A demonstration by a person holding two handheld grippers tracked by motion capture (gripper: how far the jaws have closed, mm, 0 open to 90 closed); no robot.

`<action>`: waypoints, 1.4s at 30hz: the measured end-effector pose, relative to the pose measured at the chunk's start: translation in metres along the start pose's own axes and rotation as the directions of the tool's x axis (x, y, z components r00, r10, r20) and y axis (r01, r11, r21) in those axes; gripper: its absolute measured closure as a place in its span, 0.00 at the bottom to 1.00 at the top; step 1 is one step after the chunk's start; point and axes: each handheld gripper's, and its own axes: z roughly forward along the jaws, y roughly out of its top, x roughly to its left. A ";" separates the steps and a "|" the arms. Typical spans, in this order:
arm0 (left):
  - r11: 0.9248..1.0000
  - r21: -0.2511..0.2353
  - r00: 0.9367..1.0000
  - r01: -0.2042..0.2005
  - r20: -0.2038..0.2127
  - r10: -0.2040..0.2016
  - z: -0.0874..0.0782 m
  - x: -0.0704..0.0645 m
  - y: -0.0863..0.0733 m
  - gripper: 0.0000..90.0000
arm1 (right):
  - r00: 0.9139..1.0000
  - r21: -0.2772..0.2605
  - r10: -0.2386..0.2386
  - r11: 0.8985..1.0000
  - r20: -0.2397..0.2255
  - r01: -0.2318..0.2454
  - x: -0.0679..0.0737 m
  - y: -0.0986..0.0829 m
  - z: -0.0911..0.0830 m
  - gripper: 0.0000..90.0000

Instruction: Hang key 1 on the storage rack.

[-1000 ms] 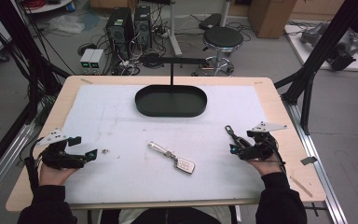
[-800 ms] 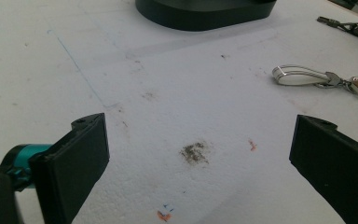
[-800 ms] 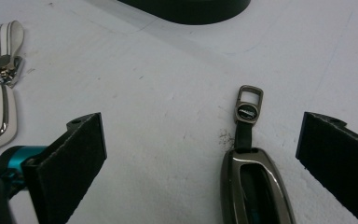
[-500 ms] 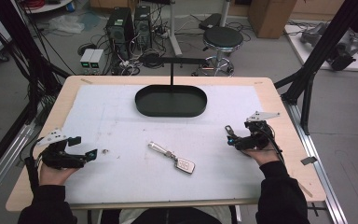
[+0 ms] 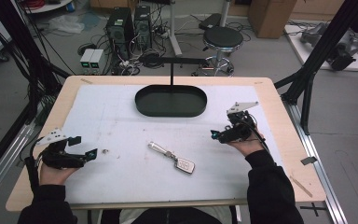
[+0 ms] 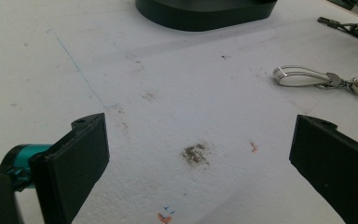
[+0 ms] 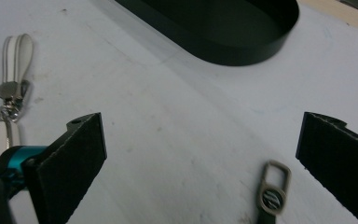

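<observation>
my left gripper (image 5: pixel 89 155) rests low on the white surface (image 5: pixel 121 121) with its jaws released and wide, nothing between them; my right gripper (image 5: pixel 216 135) hangs at the other side, jaws also spread apart and holding nothing. the car key (image 5: pixel 185 164) with its metal ring and pale leather strap (image 5: pixel 157 148) lies flat between the 2 grippers, well apart from both, in front of the black oval tray (image 5: pixel 170 101). i judge the key is what i will take, and the risk is there: the key body is smooth, flat and shiny, so the jaws may slide over it and push it along the foam-like matte sheet instead of lifting it. the strap is soft and loose, and if i pinch only this, the heavy key may swing. in the right gripper view a small beige ring tag (image 7: pixel 272 189) hangs near the jaws.
</observation>
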 end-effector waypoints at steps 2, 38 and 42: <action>1.000 -0.002 1.000 0.002 0.000 -0.002 0.000 0.000 0.000 0.06 | 1.000 -0.002 -0.013 1.000 -0.015 0.013 0.006 0.008 0.004 0.01; 1.000 -0.010 1.000 0.004 0.010 -0.004 0.001 0.002 0.000 0.06 | 0.954 0.108 -0.149 0.977 -0.262 0.182 0.117 0.064 0.077 0.01; 1.000 -0.011 1.000 0.007 0.013 -0.007 0.001 0.002 0.000 0.06 | 0.947 0.134 -0.159 0.970 -0.278 0.202 0.125 0.060 0.089 0.01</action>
